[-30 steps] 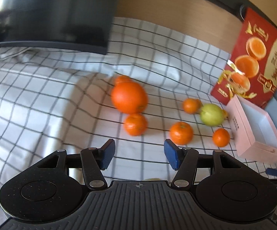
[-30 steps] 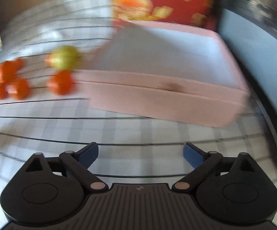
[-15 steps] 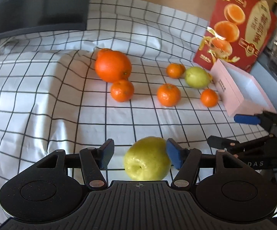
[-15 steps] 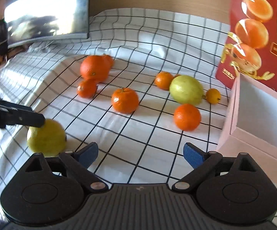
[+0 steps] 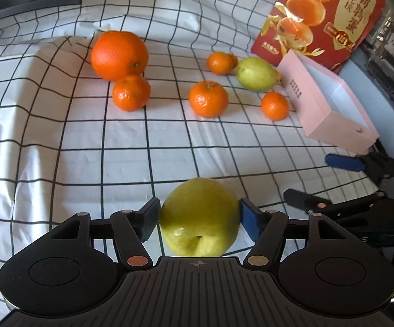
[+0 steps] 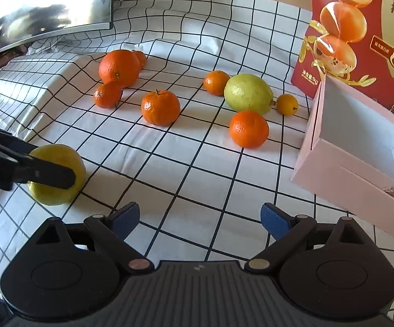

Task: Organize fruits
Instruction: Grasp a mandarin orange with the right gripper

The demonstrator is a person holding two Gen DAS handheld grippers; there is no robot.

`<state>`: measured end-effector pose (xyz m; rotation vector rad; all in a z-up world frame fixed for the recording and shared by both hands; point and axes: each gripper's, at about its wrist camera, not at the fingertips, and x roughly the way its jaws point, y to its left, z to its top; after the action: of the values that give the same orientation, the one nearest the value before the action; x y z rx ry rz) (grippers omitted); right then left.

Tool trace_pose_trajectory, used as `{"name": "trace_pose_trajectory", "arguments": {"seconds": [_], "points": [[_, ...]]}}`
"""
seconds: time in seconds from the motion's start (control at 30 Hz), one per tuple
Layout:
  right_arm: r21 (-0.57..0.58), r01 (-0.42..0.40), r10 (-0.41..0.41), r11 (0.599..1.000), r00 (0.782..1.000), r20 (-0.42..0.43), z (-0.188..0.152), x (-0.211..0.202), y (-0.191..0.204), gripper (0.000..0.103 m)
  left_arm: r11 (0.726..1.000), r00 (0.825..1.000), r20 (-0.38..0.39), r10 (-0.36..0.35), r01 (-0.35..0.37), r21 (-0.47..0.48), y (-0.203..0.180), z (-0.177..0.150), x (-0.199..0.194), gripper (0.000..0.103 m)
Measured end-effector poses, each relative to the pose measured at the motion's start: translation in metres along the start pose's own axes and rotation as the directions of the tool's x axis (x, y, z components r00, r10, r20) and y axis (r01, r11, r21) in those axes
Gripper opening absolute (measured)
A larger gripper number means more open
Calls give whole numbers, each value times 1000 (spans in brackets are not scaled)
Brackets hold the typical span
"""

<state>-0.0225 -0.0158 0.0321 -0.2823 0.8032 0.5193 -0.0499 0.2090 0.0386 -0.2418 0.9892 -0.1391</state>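
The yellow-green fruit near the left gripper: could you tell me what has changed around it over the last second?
The left gripper came down around the yellow-green fruit, its jaws just opening wider; the fruit now sits between them on the checked cloth. The right gripper swung from the pink box toward the fruits, empty. The fruits stayed put.

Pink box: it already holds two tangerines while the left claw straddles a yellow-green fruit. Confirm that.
Not right. The pink box is empty, as the right wrist view shows. The left claw does straddle a yellow-green fruit; the tangerines lie on the checked cloth.
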Motion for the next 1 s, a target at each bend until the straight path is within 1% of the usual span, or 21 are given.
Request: {"name": "trace_pose_trajectory", "arguments": {"seconds": [0.07, 0.13, 0.2, 0.27, 0.37, 0.4, 0.5, 0.57, 0.63, 0.67, 0.7, 0.73, 0.77, 0.8, 0.87, 0.93, 1.0], "points": [[-14, 15, -15, 1000, 1000, 17, 1, -2, 2, 96, 1000, 1000, 6, 11, -10, -19, 0, -1, 1, 68], [-35, 41, -39, 999, 998, 40, 3, -2, 4, 96, 999, 1000, 21, 8, -7, -53, 4, -3, -1, 68], [-63, 51, -47, 997, 997, 54, 10, 2, 7, 96, 996, 999, 33, 5, -2, -86, 8, -7, -4, 68], [-75, 34, -28, 997, 997, 67, 21, 7, 9, 96, 994, 999, 44, 8, -3, -105, 8, -10, -6, 68], [-70, -17, 23, 997, 995, 95, 47, 23, 15, 90, 995, 999, 47, 21, -16, -99, 5, -12, -9, 68], [-61, -32, 38, 998, 995, 95, 56, 30, 18, 87, 995, 999, 48, 26, -21, -94, 3, -13, -9, 68], [-36, -69, 72, 997, 994, 77, 80, 54, 28, 83, 996, 998, 52, 36, -32, -88, 0, -15, -10, 68], [-30, -77, 79, 997, 995, 55, 92, 70, 33, 81, 995, 998, 59, 37, -31, -92, 1, -17, -11, 67], [-25, -75, 76, 997, 997, 22, 100, 85, 38, 76, 994, 998, 62, 27, -21, -104, 3, -18, -11, 68], [-24, -78, 78, 997, 997, 3, 103, 91, 40, 70, 994, 998, 61, 19, -12, -110, 5, -18, -10, 68], [-24, -84, 84, 996, 996, -16, 105, 97, 42, 61, 993, 998, 58, 11, -4, -116, 7, -17, -10, 68], [-26, -90, 89, 996, 996, -29, 105, 99, 43, 58, 992, 999, 55, 1, 6, -125, 10, -16, -10, 68], [-34, -85, 84, 996, 996, -36, 105, 100, 44, 52, 990, 999, 51, -8, 15, -137, 13, -15, -9, 68], [-44, -75, 73, 996, 997, -31, 102, 98, 43, 49, 990, 999, 47, -13, 19, -142, 14, -13, -8, 68], [-37, -93, 92, 995, 995, -34, 100, 92, 38, 49, 991, 999, 44, -13, 19, -134, 15, -10, -6, 68], [1, -112, 112, 994, 993, -28, 95, 81, 29, 49, 993, 999, 50, -4, 10, -120, 13, -7, -4, 68], [24, -101, 101, 995, 995, -16, 86, 67, 20, 49, 995, 998, 58, 7, -1, -99, 10, -4, -2, 67]]}}
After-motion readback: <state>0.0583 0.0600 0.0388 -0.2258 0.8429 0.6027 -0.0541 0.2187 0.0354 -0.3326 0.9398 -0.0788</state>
